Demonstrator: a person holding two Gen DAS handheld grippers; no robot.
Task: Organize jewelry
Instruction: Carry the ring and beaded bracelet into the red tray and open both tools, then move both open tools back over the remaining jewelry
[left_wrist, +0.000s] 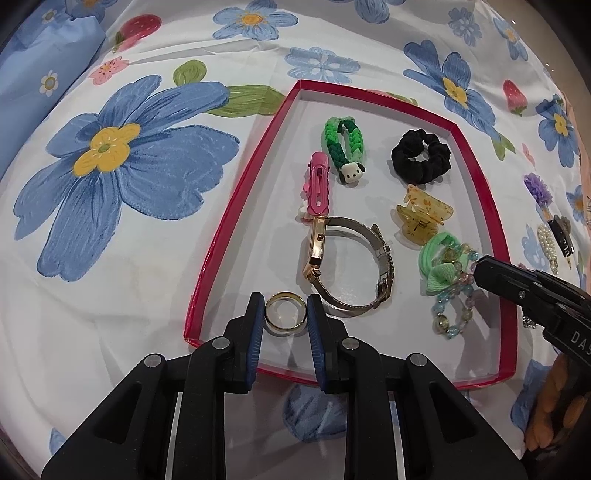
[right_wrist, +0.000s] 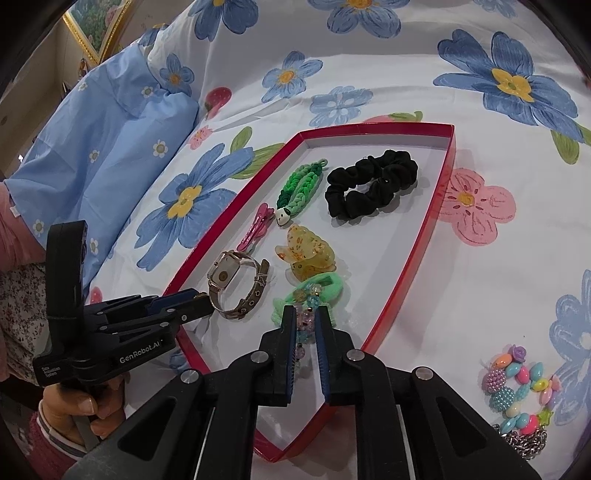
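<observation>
My left tongs (left_wrist: 285, 314) pinch the ring (left_wrist: 286, 313) low over the tray's (left_wrist: 480, 155) 6 o'clock edge, just beside the watch (left_wrist: 347, 266). I should lower it flat before letting go. My right tongs (right_wrist: 307, 322) straddle the bead bracelet (right_wrist: 306, 325) narrowly; whether they grip it, I cannot tell.

Ring (left_wrist: 286, 313) at tray's (left_wrist: 236, 206) near edge, watch (left_wrist: 347, 264) behind it, scrunchie (left_wrist: 421, 157) at the far end

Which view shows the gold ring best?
The left wrist view: the gold ring sits whole between the left tongs, inside the red tray. In the right wrist view the left tongs hide it entirely.
</observation>
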